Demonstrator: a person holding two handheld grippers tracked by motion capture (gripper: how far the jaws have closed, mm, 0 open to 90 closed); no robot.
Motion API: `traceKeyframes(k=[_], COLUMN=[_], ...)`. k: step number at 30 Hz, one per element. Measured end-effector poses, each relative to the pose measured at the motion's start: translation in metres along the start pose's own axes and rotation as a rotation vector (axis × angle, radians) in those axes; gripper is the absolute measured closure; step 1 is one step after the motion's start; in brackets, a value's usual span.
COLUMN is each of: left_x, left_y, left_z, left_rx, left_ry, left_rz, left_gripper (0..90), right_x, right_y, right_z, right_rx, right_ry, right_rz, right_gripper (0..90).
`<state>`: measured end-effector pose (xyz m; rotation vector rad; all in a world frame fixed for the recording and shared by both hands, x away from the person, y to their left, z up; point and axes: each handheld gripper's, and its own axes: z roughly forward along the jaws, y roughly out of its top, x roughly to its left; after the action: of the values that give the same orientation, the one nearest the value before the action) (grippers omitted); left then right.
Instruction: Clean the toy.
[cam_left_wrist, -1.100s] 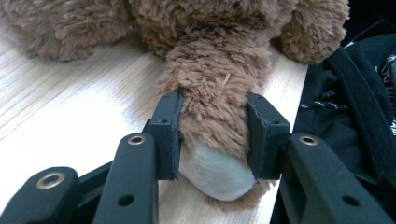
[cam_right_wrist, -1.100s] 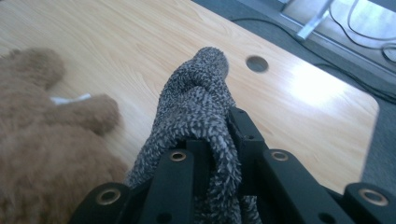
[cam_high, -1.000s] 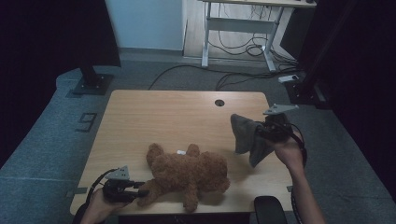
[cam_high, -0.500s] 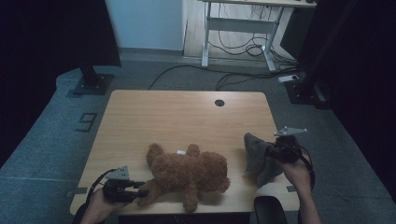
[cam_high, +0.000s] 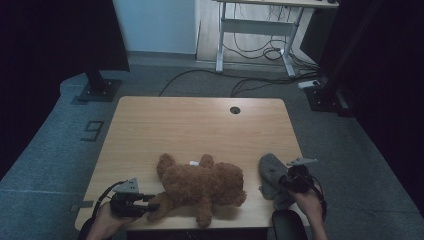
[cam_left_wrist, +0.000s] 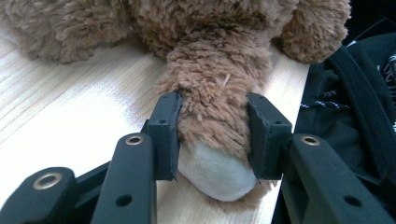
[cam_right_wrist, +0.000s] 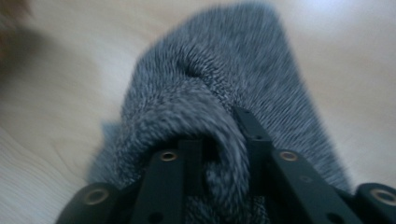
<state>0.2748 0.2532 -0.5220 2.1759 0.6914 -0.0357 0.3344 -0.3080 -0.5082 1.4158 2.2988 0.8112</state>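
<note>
A brown plush bear (cam_high: 200, 182) lies on the wooden table (cam_high: 200, 125) near its front edge. My left gripper (cam_high: 152, 205) is shut on one of the bear's legs (cam_left_wrist: 215, 93); both pads (cam_left_wrist: 168, 126) press into the fur just above the white sole. At the table's front right lies a grey fuzzy cloth (cam_high: 271, 172), crumpled on the wood. My right gripper (cam_high: 285, 181) sits low over it. A fold of the grey cloth (cam_right_wrist: 233, 70) fills the gap between its jaws, which have just been opening, and still touches both pads.
A round cable hole (cam_high: 235, 109) sits near the table's far edge. Beyond the table are a desk frame (cam_high: 255, 30), floor cables and a black stand base (cam_high: 100, 90). A dark rounded object (cam_high: 287, 227) sits below the front right edge. Dark clothing (cam_left_wrist: 345, 116) lies beside the bear.
My right gripper has come down and nearer with the grey cloth, from hanging above the table to resting on the wood at the front right. The left gripper and bear have not moved.
</note>
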Motion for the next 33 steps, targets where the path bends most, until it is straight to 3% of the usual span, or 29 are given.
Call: traceKeyframes(k=[5,10,16,22,29,33], left_x=[0.0,0.0,0.0,0.0,-0.001,-0.003], left_y=[0.0,0.0,0.0,0.001,0.002,0.005], left_z=[0.0,0.0,0.0,0.001,0.003,0.003], left_rx=[0.0,0.001,0.002,0.002,-0.013,-0.028], left_ry=[0.0,0.001,0.004,0.009,0.004,0.021], left_rz=[0.0,0.001,0.003,0.003,-0.007,-0.003], left_gripper=[57.9,57.4,56.8,54.8,41.5,35.7], right_x=[0.002,0.007,0.022,0.037,0.065,0.08], right_y=[-0.013,-0.008,0.001,0.01,0.025,0.034], right_z=[0.008,-0.011,-0.034,-0.049,-0.047,-0.04], right_rx=[0.032,0.018,0.025,-0.025,-0.08,-0.111], right_ry=[0.001,0.001,0.051,0.124,0.212,0.271], right_rz=[-0.001,-0.044,-0.118,-0.155,-0.221,-0.247], right_gripper=[46.9,31.5,27.9,26.2,23.0,19.4])
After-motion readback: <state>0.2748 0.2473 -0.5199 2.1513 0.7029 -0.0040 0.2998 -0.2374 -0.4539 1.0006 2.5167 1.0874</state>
